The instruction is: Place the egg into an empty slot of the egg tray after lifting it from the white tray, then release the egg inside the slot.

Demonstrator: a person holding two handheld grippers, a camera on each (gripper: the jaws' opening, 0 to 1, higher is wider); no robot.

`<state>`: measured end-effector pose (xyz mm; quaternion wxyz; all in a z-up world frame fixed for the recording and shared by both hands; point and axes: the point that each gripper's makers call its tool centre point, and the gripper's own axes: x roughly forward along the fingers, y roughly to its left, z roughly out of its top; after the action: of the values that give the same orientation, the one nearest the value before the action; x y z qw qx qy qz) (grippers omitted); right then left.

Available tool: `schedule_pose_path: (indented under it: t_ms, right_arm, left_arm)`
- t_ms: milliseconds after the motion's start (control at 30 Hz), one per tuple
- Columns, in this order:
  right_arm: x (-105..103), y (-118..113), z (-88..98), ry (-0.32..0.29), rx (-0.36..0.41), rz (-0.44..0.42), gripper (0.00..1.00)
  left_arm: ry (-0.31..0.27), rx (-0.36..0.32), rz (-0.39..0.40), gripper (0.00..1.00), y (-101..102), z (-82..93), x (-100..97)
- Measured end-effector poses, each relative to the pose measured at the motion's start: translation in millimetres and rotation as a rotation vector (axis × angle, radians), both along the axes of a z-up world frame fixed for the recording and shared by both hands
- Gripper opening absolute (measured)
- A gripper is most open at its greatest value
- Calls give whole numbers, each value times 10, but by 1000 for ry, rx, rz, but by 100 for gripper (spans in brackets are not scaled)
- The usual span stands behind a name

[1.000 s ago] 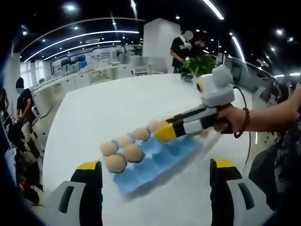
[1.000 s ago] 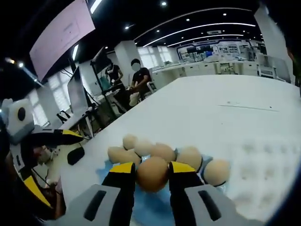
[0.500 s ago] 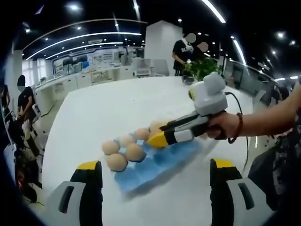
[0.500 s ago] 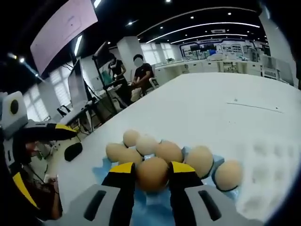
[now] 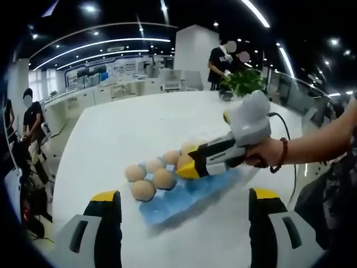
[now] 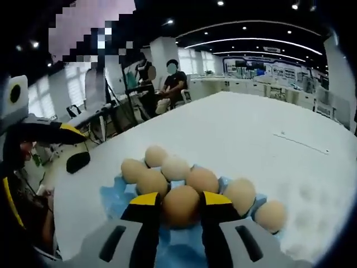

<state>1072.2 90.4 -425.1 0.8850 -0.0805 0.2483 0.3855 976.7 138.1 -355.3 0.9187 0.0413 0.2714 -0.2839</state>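
Note:
In the right gripper view my right gripper (image 6: 181,205) is shut on a brown egg (image 6: 181,204), held low over the blue egg tray (image 6: 114,196). Several eggs (image 6: 202,180) sit in the tray's slots just beyond it. The white tray (image 6: 312,195) lies to the right, pale and blurred. In the left gripper view the right gripper (image 5: 187,168) reaches in from the right over the blue egg tray (image 5: 189,192), beside several eggs (image 5: 143,190). My left gripper (image 5: 184,215) stands open, short of the tray, with nothing between its jaws.
A large white table (image 5: 134,128) carries everything. A potted plant (image 5: 242,84) stands at its far end, with people (image 5: 220,56) behind it. More people (image 6: 173,84) sit at desks beyond the table in the right gripper view. A person's arm (image 5: 312,148) holds the right gripper.
The right gripper has carried the egg further along and lower over the blue tray, closer to the seated eggs. The left gripper has stayed open and nearly still.

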Motion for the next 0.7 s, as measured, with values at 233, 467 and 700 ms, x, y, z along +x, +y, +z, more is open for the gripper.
schedule_pose_path:
  t_ms: [233, 467, 700]
  right_arm:
    - [15, 8, -11, 7, 10, -9, 26]
    - [12, 11, -10, 5, 9, -6, 26]
    - [45, 3, -5, 35, 50, -34, 26]
  left_arm:
    - [-5, 2, 9, 96, 24, 15, 7]
    - [-11, 4, 11, 96, 32, 32, 14]
    - [-14, 4, 14, 97, 23, 44, 19]
